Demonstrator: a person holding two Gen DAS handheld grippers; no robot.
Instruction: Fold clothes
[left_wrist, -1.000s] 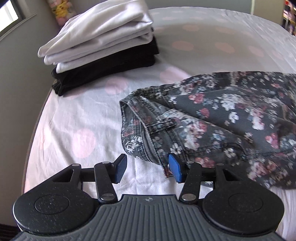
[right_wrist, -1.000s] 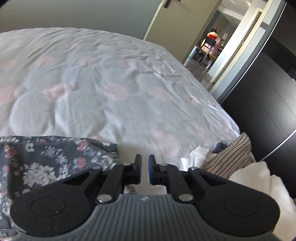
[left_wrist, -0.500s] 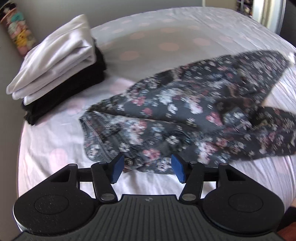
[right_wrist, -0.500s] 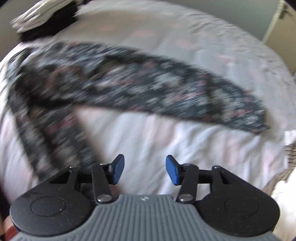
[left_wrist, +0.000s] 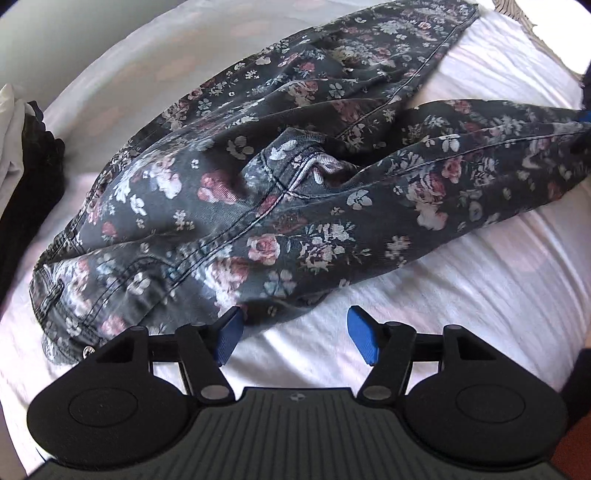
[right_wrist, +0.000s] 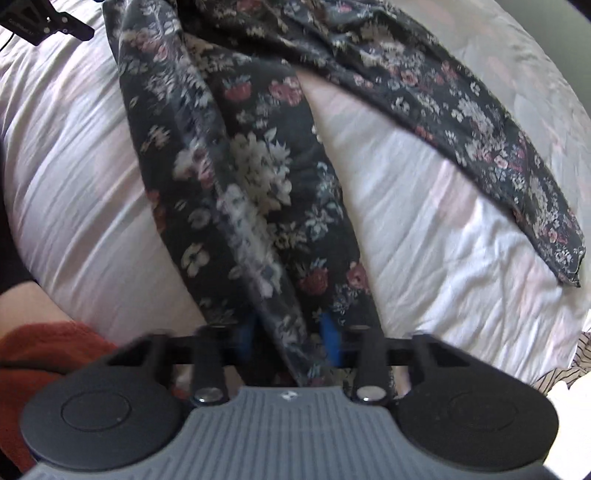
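- Since a second ago, both grippers have swung down over the floral trousers (left_wrist: 258, 206) on the bed (left_wrist: 461, 295).
- Left gripper (left_wrist: 294, 339): jaws wide, opening, nothing between.
- Right gripper (right_wrist: 290, 338): jaws closing around a trouser leg.

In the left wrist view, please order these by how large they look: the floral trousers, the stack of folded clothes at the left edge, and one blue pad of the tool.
1. Floral trousers, filling most of the view.
2. Stack of folded clothes, partly cut off by the frame edge, so its true size is unsure.
3. Blue pad, smallest, though nearest the camera.
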